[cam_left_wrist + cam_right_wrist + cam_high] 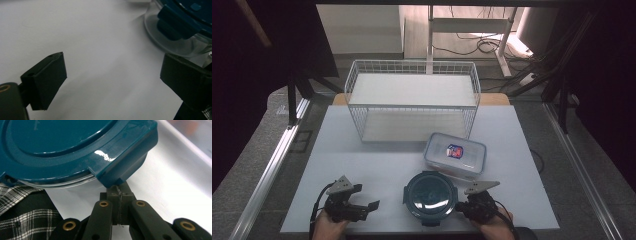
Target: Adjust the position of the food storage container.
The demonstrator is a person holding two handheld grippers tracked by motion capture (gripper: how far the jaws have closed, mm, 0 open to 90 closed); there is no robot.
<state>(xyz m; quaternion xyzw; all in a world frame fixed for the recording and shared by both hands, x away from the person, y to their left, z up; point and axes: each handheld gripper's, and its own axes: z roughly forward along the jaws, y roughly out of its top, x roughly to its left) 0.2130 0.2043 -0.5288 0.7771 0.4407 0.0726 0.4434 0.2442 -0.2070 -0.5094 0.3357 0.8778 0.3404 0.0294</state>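
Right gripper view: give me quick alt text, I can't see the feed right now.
The right gripper has its black fingers pressed together, tips right under a locking flap of the teal lid on a clear round container. White table lies behind; a plaid sleeve shows at lower left.

High view looks forward and down on the desk [362, 165]; both gripper views sit close, sharing the teal-lidded round container [430, 197] [185, 20] [75, 150].
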